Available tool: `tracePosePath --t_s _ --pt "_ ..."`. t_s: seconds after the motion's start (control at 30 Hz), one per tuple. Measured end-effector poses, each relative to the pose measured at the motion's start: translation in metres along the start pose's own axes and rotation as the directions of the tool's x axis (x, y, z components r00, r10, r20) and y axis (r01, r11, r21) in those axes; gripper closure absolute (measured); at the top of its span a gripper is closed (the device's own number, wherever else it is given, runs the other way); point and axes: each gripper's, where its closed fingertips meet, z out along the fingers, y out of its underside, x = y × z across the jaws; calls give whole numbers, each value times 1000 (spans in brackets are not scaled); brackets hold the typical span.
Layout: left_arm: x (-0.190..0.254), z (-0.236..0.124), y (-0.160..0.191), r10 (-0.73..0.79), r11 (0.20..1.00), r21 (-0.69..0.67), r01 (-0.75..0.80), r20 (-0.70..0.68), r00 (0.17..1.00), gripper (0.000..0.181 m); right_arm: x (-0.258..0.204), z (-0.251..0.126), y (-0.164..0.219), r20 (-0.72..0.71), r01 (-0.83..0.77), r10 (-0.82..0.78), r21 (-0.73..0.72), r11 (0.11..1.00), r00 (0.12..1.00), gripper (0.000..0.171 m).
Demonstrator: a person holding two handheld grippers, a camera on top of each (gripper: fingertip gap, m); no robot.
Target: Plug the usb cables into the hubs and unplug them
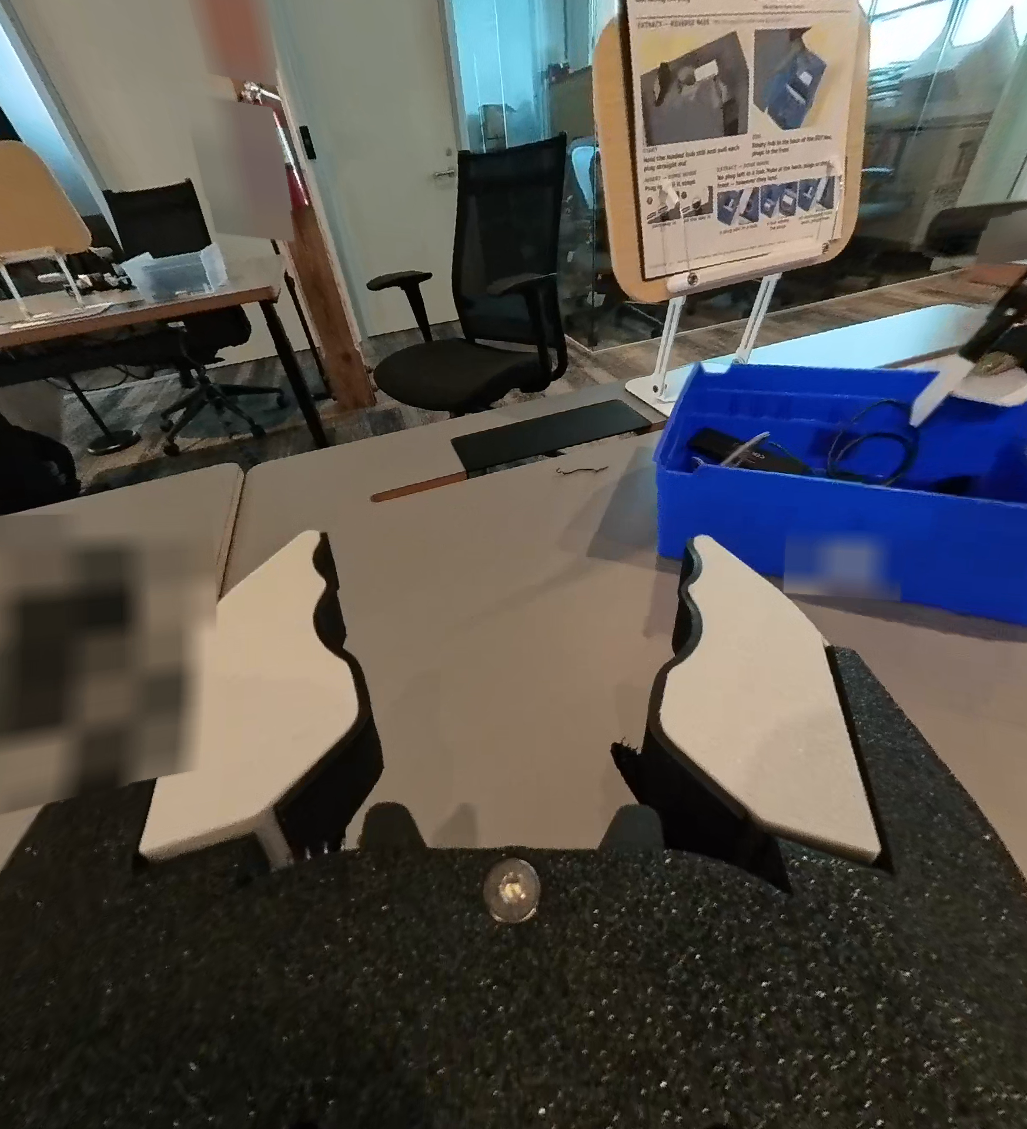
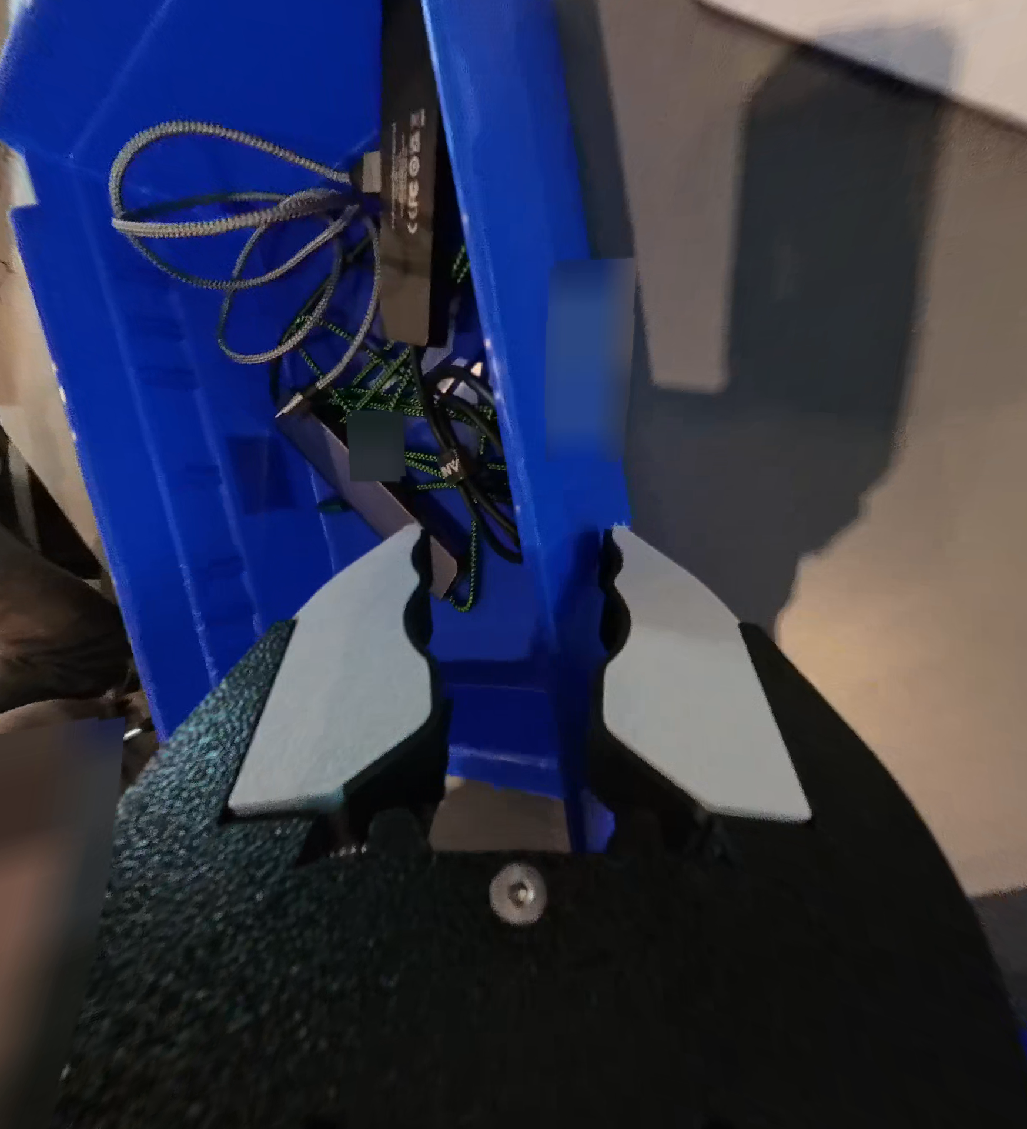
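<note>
My left gripper (image 1: 506,540) is open and empty, held low over the grey table (image 1: 468,611), to the left of a blue bin (image 1: 712,525). The bin holds a black hub (image 1: 743,455) and a looped black cable (image 1: 877,440). My right gripper (image 2: 515,536) is open, with its fingers on either side of the bin's long wall (image 2: 498,305) near a corner. Inside the bin lie a black hub (image 2: 407,214), a second hub (image 2: 327,437), a grey braided cable (image 2: 193,226), a green-and-black cable (image 2: 376,391) and a black cable (image 2: 468,489). The right gripper also shows in the left wrist view (image 1: 956,391), above the bin.
An instruction board (image 1: 730,140) on a white stand rises behind the bin. A black flap (image 1: 547,427) and a small black wire tie (image 1: 581,470) lie at the table's far edge. A black office chair (image 1: 498,305) and another desk (image 1: 101,317) stand beyond. The gap from one gripper's tips to the other's is roughly 50 centimetres.
</note>
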Motion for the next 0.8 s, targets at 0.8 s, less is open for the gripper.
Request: tracePosePath --t_s 0.8 --pt "8 28 52 -32 976 -219 12 -89 996 80 -204 64 45 608 70 -90 56 996 788 102"
